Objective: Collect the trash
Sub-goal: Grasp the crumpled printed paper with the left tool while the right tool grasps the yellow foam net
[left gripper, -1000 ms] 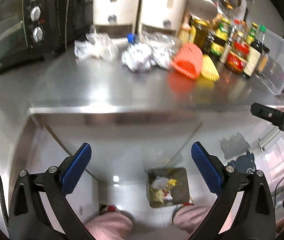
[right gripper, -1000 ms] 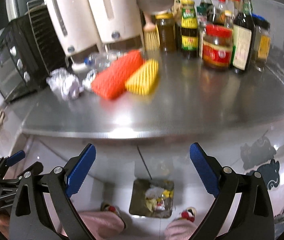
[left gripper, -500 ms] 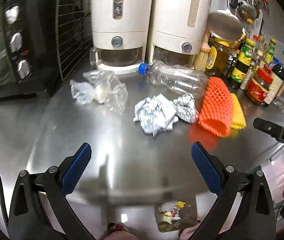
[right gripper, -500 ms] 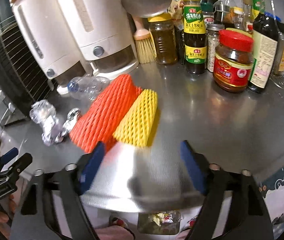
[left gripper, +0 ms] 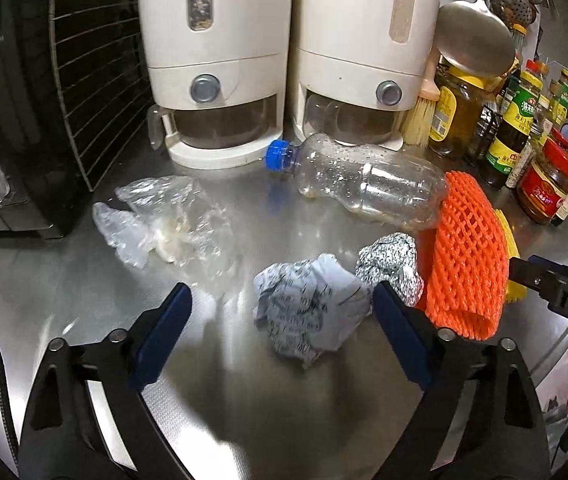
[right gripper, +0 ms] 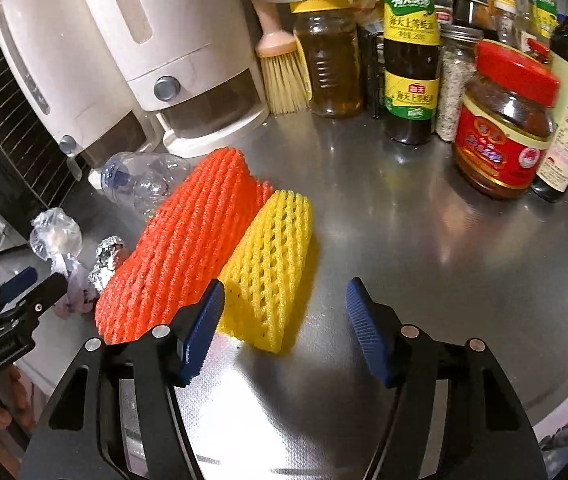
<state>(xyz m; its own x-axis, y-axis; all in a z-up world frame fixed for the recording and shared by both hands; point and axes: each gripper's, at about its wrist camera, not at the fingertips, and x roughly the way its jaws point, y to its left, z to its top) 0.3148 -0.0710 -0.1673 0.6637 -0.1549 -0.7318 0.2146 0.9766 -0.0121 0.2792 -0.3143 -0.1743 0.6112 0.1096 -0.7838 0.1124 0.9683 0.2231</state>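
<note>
Left gripper [left gripper: 281, 322] is closing around the crumpled paper [left gripper: 310, 306] at lower centre, fingers apart. Right gripper [right gripper: 284, 312], also closing, straddles the yellow foam net's [right gripper: 273, 264] near end on the table [right gripper: 424, 264]. Risk: its left finger snags the touching orange net [right gripper: 187, 248], dragging both.

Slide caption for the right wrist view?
Right tool closing over yellow foam net beside orange net on steel counter.
</note>
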